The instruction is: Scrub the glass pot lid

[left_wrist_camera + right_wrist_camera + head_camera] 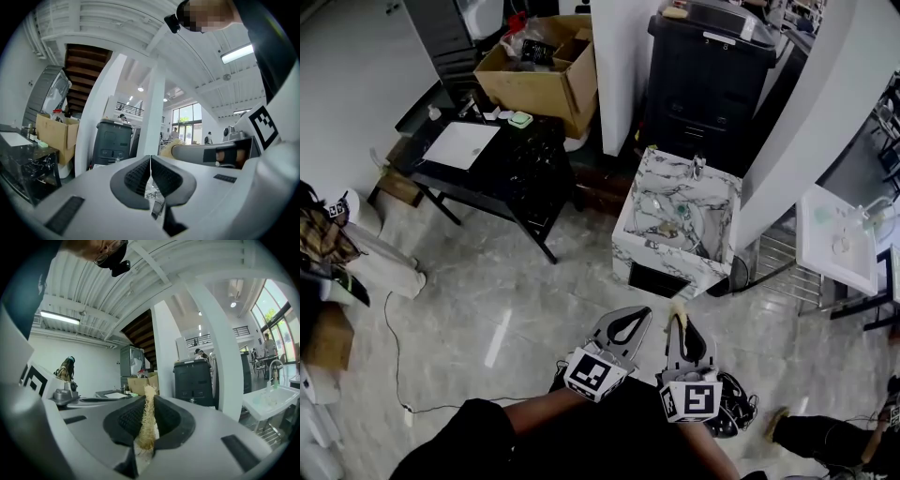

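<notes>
A marble-patterned sink (637,246) stands ahead of me on the floor. Clear glassware that may be the pot lid (667,214) lies in its basin, too small to tell for sure. Both grippers are held close to my body, well short of the sink. My left gripper (643,313) is shut with nothing between its jaws, which meet along a thin line (150,165). My right gripper (680,319) is shut on a tan fibrous scrubber (148,420), whose tip (678,307) sticks out past the jaws. In the left gripper view that scrubber (167,149) shows at the right gripper's end.
A black table (520,173) with a white sheet stands at the left, a cardboard box (551,75) behind it. A black bin (708,84) and a white pillar (619,56) are beyond the sink. A white basin (839,239) on a metal rack is at right. A cable (394,352) lies on the floor.
</notes>
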